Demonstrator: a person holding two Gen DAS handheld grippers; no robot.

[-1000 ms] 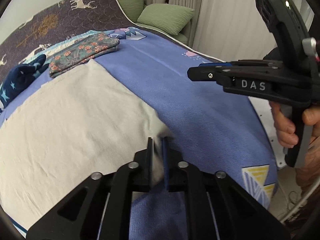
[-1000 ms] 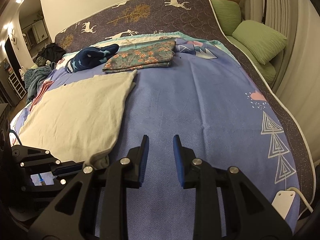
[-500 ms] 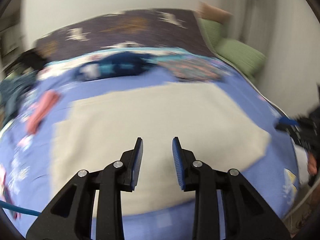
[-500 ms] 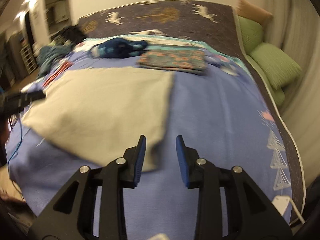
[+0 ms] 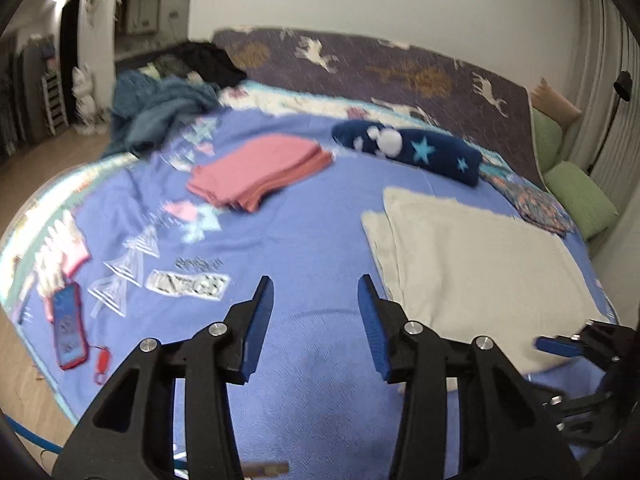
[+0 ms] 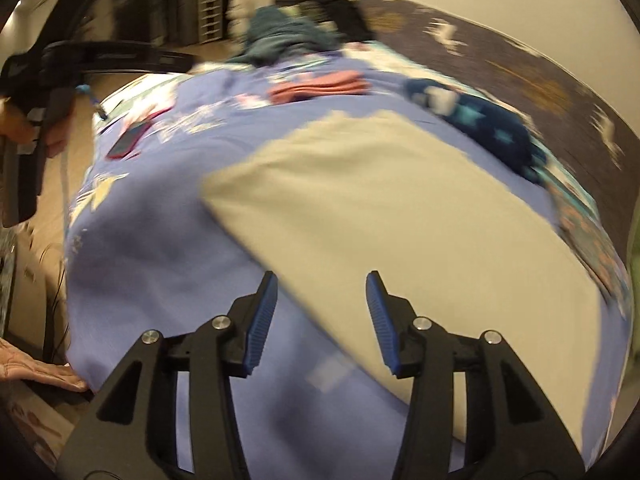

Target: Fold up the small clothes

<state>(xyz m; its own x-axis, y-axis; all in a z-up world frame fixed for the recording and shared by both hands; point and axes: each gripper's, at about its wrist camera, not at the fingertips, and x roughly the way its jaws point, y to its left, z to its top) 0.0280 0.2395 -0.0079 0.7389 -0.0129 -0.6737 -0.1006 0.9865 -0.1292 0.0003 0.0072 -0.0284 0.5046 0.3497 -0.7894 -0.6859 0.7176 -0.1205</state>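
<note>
Lying flat on the blue bed (image 5: 304,240), the cream cloth (image 5: 480,264) sits folded near its right edge. I see my left hand-held gripper (image 5: 316,312) and right hand-held gripper (image 6: 322,312) spread, jaws just opening, nothing between them, above sheet and cloth edge.

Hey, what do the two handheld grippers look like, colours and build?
Both are matte black. The left gripper and right gripper each have two angular fingers with triangular cutouts, silver round bolts and ribbed blue pads. Each has a black pistol-style handle.
</note>
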